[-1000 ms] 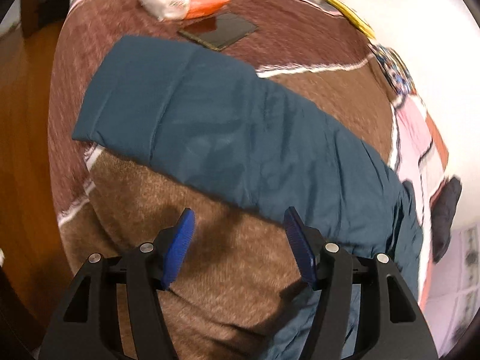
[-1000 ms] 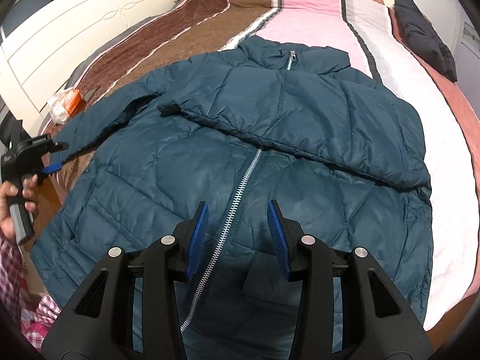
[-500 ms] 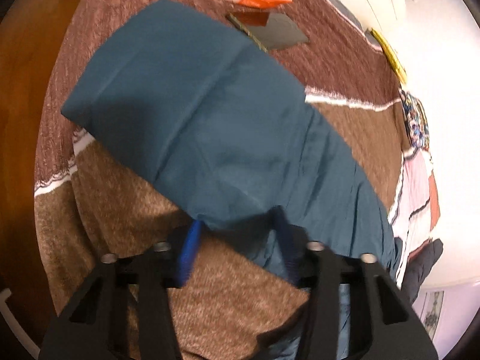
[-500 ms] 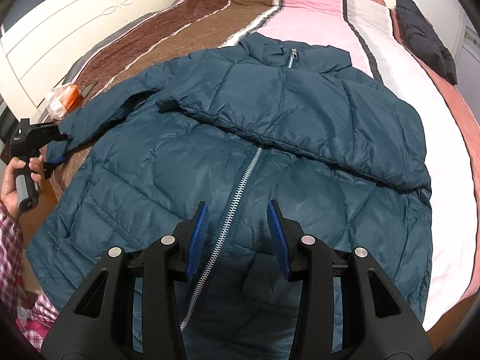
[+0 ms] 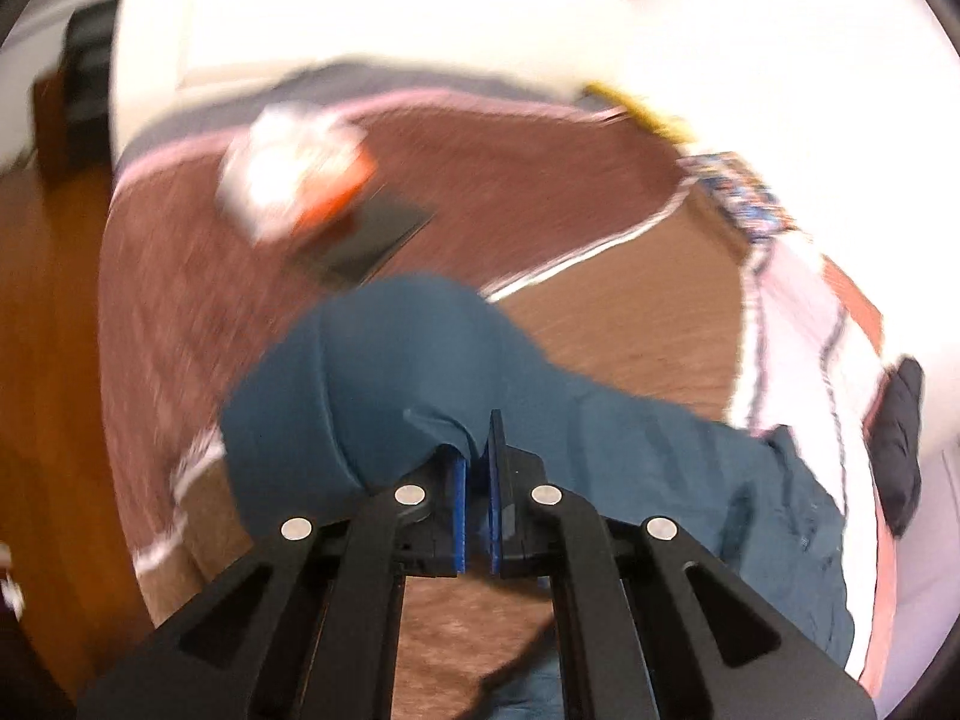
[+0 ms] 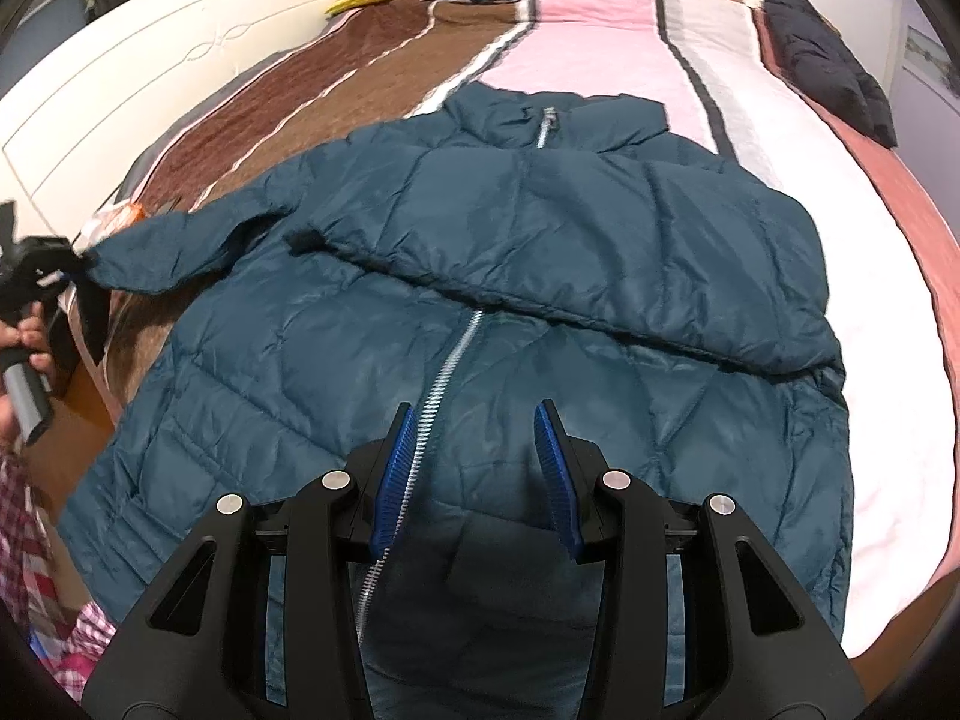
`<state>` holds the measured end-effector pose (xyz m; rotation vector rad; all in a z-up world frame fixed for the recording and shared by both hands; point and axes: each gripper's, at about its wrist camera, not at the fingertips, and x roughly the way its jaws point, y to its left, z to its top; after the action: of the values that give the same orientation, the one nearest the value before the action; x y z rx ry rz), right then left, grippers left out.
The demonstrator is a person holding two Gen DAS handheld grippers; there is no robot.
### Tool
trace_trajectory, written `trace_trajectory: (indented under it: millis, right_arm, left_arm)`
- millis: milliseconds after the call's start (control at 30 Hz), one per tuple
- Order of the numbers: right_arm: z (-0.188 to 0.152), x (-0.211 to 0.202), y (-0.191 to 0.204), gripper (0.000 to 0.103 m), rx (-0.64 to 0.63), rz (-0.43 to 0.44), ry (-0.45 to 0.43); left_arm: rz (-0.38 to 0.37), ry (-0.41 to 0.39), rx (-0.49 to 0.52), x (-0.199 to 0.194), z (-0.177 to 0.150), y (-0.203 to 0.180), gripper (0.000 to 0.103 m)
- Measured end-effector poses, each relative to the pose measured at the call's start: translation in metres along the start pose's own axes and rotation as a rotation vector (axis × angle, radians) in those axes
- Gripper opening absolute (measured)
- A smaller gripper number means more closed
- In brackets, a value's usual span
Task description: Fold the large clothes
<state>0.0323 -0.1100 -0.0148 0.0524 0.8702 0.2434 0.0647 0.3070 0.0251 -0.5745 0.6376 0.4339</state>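
- The big teal jacket [image 6: 480, 312] lies flat on the striped bed [image 6: 600, 18], zipper side up. One sleeve is already folded across its chest.
- The left gripper [image 5: 474, 468] has its jaws squeezed tight on the end of the other sleeve [image 5: 390, 372]. The cloth bunches up right at the blue pads.
- That sleeve end looks lifted a little off the bed, out past the jacket's side.
- The puffy cloth looks slippery. If only a small pinch is held, the sleeve could slide out when it is swung over the jacket.
- A fast pull could drag the whole jacket sideways and mess up the fold already made.
- A white and orange bag [image 5: 294, 174] and a flat dark thing [image 5: 366, 240] sit on the bed just beyond the sleeve. A wide swing could knock them.
- The left gripper points down at a slant. A hand [image 6: 24, 336] holds its handle beside the bed.
- The right gripper [image 6: 474, 474] hangs over the jacket's lower front, by the zipper [image 6: 444, 378]. Its jaws are about half open and hold nothing.
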Motion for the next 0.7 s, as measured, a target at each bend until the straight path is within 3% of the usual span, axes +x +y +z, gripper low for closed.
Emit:
trace_trajectory:
  millis: [200, 333, 467, 700]
  right_arm:
    - [0.002, -0.014, -0.026, 0.041, 0.057, -0.013, -0.045]
    - [0.001, -0.024, -0.048, 0.041, 0.111, -0.024, -0.073]
    - [0.0, -0.034, -0.069, 0.041, 0.155, -0.037, -0.101]
    - [-0.014, -0.045, -0.101, 0.041, 0.237, -0.053, -0.113]
  left_arm:
    - [-0.177, -0.152, 0.245, -0.059, 0.014, -0.092, 0.005]
    - [-0.291, -0.181, 0.408, -0.085, 0.003, -0.152, 0.005]
    - [-0.387, -0.132, 0.547, -0.085, -0.026, -0.211, 0.005]
    - [-0.455, 0.039, 0.692, -0.043, -0.101, -0.264, 0.005]
